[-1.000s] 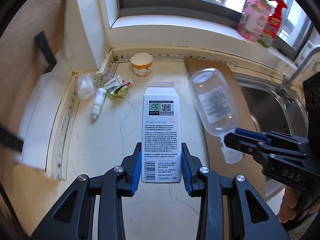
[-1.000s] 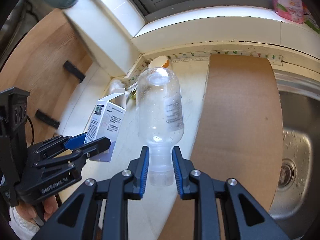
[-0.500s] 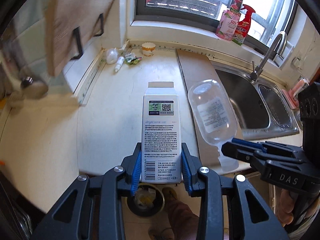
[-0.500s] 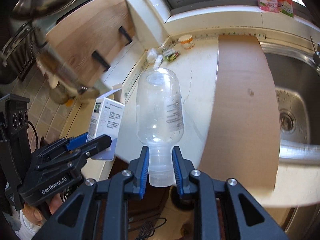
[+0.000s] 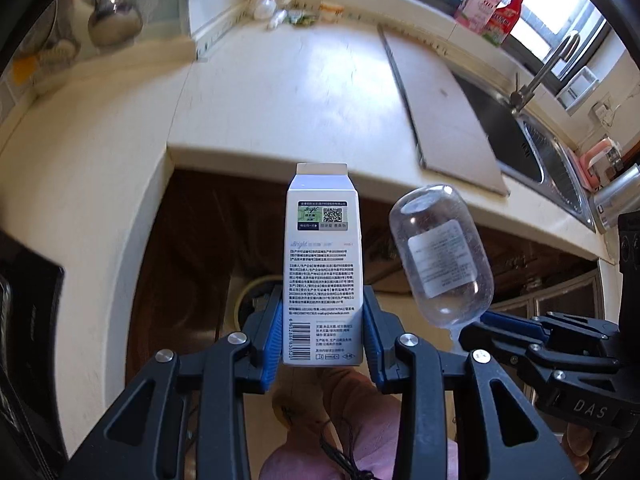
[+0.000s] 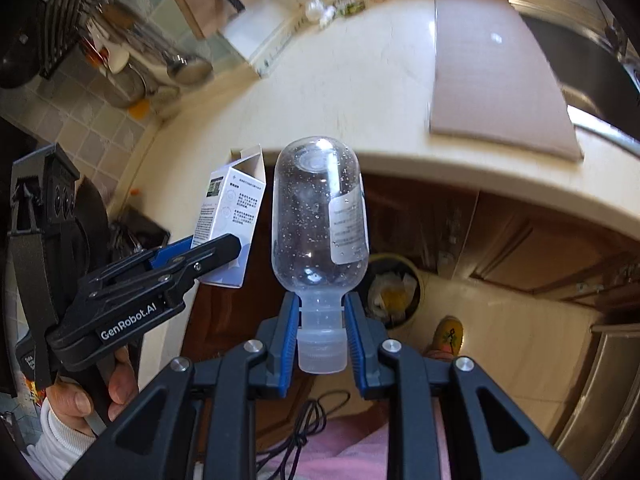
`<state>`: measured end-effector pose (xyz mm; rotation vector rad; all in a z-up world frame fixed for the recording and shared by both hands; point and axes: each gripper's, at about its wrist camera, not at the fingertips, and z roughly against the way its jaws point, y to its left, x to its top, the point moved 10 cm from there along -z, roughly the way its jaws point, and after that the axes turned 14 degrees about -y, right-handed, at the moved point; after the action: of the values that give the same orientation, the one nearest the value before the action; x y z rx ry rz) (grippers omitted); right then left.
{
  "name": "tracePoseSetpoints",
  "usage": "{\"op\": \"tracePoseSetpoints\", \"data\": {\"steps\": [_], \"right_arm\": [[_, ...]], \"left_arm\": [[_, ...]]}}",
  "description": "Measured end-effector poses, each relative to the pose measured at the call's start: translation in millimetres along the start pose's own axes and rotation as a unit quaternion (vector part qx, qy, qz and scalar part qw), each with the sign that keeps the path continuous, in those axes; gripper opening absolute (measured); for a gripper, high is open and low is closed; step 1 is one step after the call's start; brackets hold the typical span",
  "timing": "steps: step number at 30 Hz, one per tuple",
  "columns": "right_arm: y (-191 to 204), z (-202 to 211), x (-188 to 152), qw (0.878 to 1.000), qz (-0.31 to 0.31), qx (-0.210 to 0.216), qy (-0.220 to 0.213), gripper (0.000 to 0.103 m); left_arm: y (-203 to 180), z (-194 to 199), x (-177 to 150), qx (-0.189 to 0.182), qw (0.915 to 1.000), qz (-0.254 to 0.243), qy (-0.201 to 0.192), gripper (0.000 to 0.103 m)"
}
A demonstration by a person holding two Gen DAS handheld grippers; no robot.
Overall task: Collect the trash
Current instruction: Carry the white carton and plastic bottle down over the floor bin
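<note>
While both grippers were carried back off the counter, each kept its load: the left gripper point(image 5: 323, 340) stayed clamped on the lower part of a white box point(image 5: 323, 264), and the right gripper point(image 6: 322, 326) stayed closed on the neck of a clear bottle point(image 6: 320, 216) held cap-down. A second earlier the counter lay directly under both loads; now the two hung past its front edge, over the floor and the dark cabinet doors. Just beyond the bottle, the right wrist view showed a round bin point(image 6: 394, 290) on the floor with crumpled waste already in it, and the left view caught only a part of its rim behind the box. That suggested the carry was nearly over and the drop was next, with both loads needing to come above the bin's mouth first. Farther off, on the counter point(image 5: 280, 92) near the back wall, a small heap of scraps point(image 5: 288, 16) was left for another trip.
</note>
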<state>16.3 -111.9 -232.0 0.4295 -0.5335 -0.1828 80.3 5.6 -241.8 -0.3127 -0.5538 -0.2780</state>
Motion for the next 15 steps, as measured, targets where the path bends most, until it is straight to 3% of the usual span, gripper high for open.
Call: {"op": "tracePoseSetpoints", "data": {"steps": [8,15], "right_arm": [[-34,-73,-64,0.995,-0.027,-0.023,0.097,0.023],[-90,-168,-125,0.979,-0.076,-0.049,0.185,0.023]], "left_arm": [[25,-61,-68,0.016,0.9968,0.033,0.071,0.034],[59,-155,-152,0.03,0.9872,0.072,0.139,0.034]]}}
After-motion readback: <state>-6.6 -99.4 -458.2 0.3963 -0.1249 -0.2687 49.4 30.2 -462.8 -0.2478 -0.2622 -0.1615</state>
